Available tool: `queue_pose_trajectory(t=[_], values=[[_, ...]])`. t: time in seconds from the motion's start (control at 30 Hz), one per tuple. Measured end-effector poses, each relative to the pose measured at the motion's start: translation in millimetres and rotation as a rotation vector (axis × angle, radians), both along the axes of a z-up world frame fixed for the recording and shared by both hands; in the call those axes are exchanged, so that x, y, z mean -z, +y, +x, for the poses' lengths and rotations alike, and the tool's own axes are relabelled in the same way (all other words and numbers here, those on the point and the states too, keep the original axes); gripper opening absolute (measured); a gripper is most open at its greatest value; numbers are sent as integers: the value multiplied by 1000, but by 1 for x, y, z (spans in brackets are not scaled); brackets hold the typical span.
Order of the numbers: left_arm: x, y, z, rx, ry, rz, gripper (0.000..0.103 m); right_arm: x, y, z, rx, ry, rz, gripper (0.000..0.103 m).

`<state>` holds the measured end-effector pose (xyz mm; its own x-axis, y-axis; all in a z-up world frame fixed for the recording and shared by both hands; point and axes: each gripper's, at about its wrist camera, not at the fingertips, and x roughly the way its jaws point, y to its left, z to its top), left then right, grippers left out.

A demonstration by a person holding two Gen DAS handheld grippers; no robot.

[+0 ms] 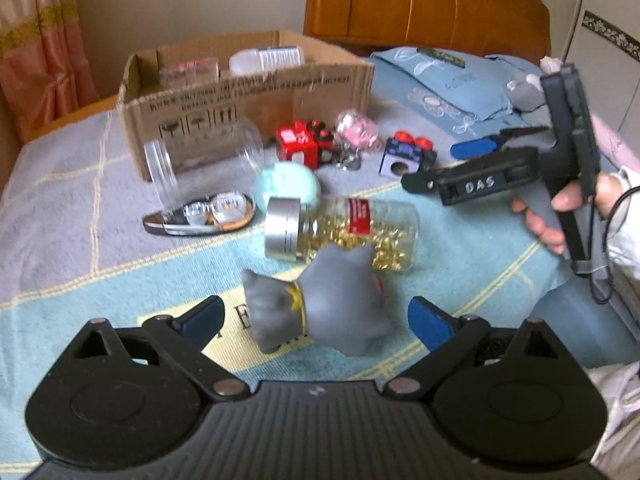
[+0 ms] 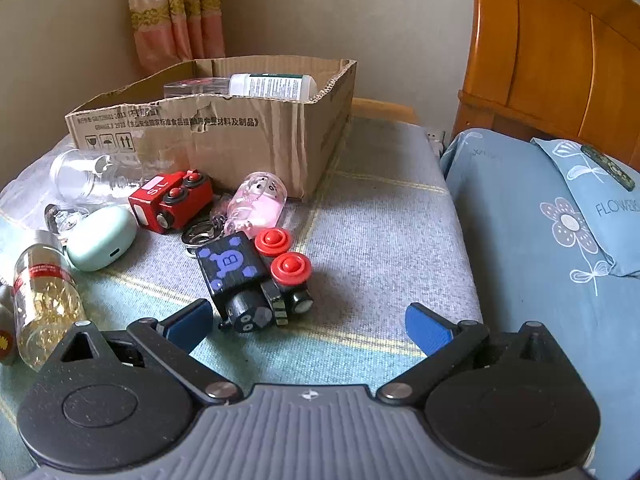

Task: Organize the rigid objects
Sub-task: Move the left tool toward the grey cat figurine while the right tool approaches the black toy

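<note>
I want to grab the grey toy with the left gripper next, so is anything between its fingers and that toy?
Nothing visible. The left gripper is open and the grey toy lies between its fingers on the blanket. The capsule bottle lies just behind it.

A grey and teal checked blanket (image 2: 380,216) covers the bed. Beside it lies a blue pillow (image 2: 592,204) printed with white flowers (the word FLOWER shows on its edge). A glossy wooden headboard (image 2: 560,48) stands behind it. A pink curtain (image 2: 176,12) with a gold band hangs against the beige wall (image 2: 340,8).
</note>
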<state>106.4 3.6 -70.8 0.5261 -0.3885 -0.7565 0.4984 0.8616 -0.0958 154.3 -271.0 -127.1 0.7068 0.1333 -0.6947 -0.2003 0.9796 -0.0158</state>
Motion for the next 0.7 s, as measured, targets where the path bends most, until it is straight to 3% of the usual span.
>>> queue_pose_trajectory(t=[0.47,0.7], values=[[8,27,3,-119,27,6,100,3,17,19,-223,-7,0,103],[8,12,4,-101,-2,40,99,1,23,23,-339,16,-7,103]])
